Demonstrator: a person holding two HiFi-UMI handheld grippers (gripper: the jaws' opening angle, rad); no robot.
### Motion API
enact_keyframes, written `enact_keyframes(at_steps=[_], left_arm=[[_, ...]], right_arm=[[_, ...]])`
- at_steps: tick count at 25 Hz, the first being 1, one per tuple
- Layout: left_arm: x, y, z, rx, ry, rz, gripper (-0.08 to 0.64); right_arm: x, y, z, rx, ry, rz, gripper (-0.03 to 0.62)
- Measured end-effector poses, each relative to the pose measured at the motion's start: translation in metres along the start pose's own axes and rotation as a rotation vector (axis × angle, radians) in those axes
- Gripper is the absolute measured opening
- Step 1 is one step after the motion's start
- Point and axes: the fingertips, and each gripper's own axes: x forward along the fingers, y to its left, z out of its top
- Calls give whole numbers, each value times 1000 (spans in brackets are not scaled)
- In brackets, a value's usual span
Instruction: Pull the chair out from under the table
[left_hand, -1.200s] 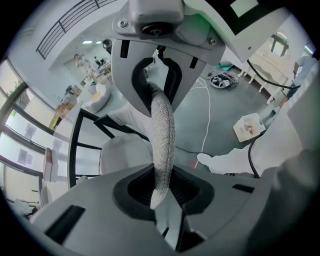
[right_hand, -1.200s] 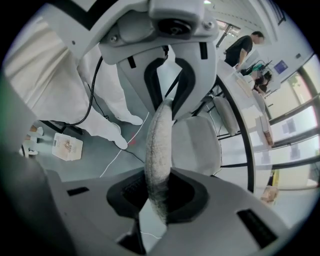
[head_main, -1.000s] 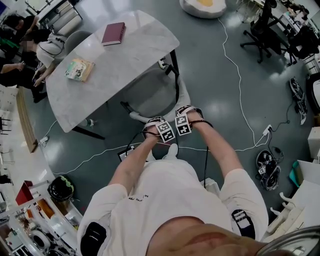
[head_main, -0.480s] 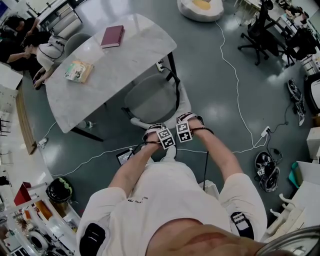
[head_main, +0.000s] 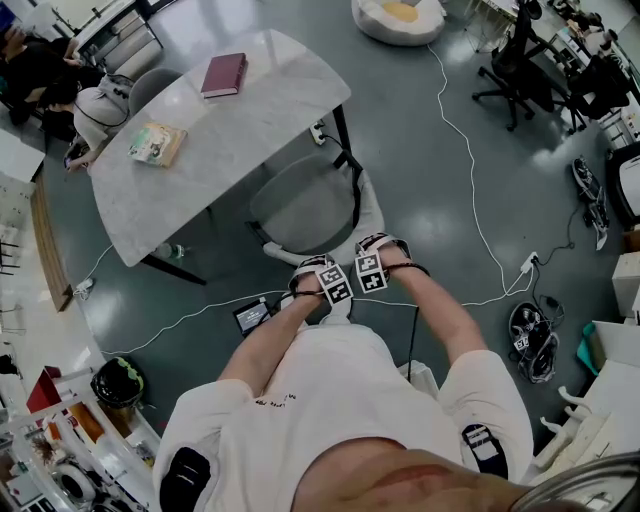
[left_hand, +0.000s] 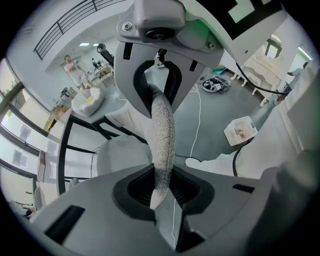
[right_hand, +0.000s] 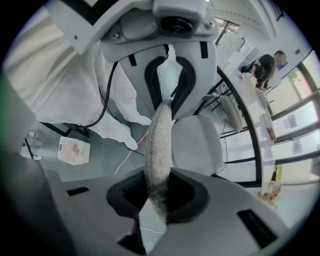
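Observation:
The grey chair (head_main: 300, 205) stands half under the white marble table (head_main: 230, 130), its seat partly clear of the table edge. Both grippers hold the top rim of its fabric backrest, side by side and pointing down. My left gripper (head_main: 312, 274) is shut on the backrest rim (left_hand: 162, 145), which runs between its jaws (left_hand: 161, 192). My right gripper (head_main: 378, 250) is shut on the same rim (right_hand: 159, 150), clamped between its pads (right_hand: 159, 197). The chair seat (right_hand: 195, 142) shows beyond the rim in both gripper views.
A red book (head_main: 225, 72) and a green book (head_main: 158, 142) lie on the table. A white cable (head_main: 470, 140) and a tablet (head_main: 250, 316) lie on the floor near my feet. A second chair (head_main: 150, 85) and seated people are at the table's far side; an office chair (head_main: 520, 60) stands at the upper right.
Both grippers and the chair have slid toward me, away from the table; more of the seat shows beyond the table edge. The grips have not changed.

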Motion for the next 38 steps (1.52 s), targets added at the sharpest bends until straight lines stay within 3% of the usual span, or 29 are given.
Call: enact_keyframes(at_steps=[16,24,38], left_arm=[[-5,-29,7,22,-8,-22,72],[-5,-51,20,46,-19,-70,72],[-7,-62,22,10,-32,-103,83]], right_arm=[[-7,30,2,17,-3,14,84],[-11,53,-6,2,-7,32,84],[-11,63,-7,-30,11,36,90]])
